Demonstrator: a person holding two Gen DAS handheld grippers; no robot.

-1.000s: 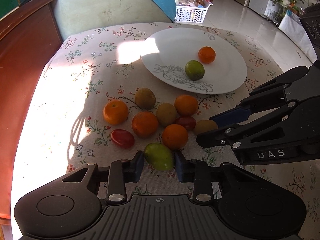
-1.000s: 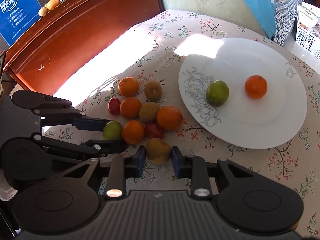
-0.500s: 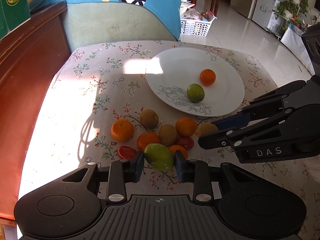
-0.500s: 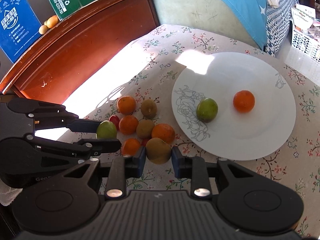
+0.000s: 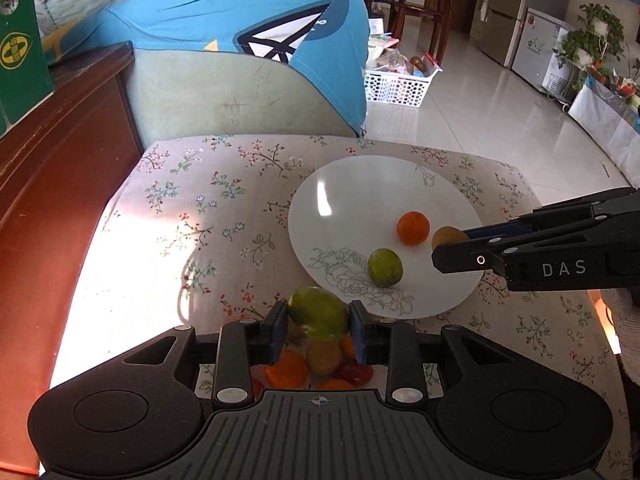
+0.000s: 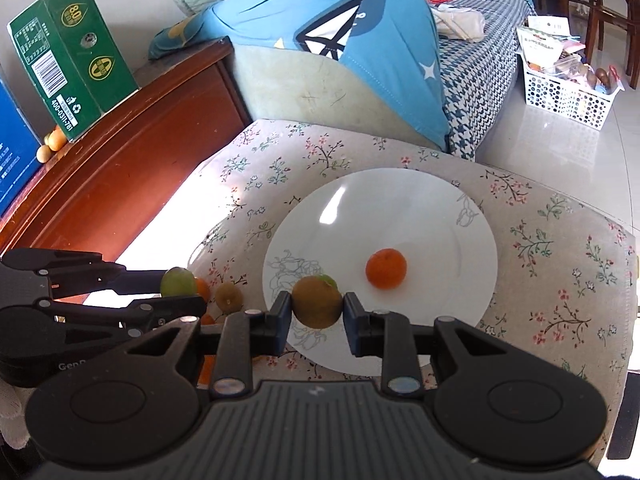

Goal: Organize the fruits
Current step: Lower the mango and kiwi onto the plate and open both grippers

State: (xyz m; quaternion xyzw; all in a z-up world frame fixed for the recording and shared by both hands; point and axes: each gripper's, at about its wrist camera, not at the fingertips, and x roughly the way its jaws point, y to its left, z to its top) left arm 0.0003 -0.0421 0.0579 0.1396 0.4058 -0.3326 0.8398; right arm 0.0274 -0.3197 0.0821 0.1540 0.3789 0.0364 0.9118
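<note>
My left gripper (image 5: 318,330) is shut on a green fruit (image 5: 318,313) and holds it above the fruit pile (image 5: 316,368), near the front rim of the white plate (image 5: 360,200). My right gripper (image 6: 316,316) is shut on a brown kiwi (image 6: 317,307) and holds it over the plate (image 6: 420,208). On the plate lie an orange (image 5: 413,227) and a green fruit (image 5: 385,267). The orange also shows in the right wrist view (image 6: 386,269). The right gripper's kiwi shows in the left wrist view (image 5: 446,236). The left gripper's green fruit shows in the right wrist view (image 6: 178,282).
The floral tablecloth (image 5: 208,200) covers the table. A wooden cabinet (image 5: 48,168) runs along the left. A sofa with a blue cushion (image 5: 240,32) stands behind. A white basket (image 5: 400,84) sits on the floor. A green box (image 6: 72,56) stands on the cabinet.
Both grippers have lifted their fruits off the table and risen. The right gripper has carried the kiwi over the plate; the left gripper has moved toward the plate.
</note>
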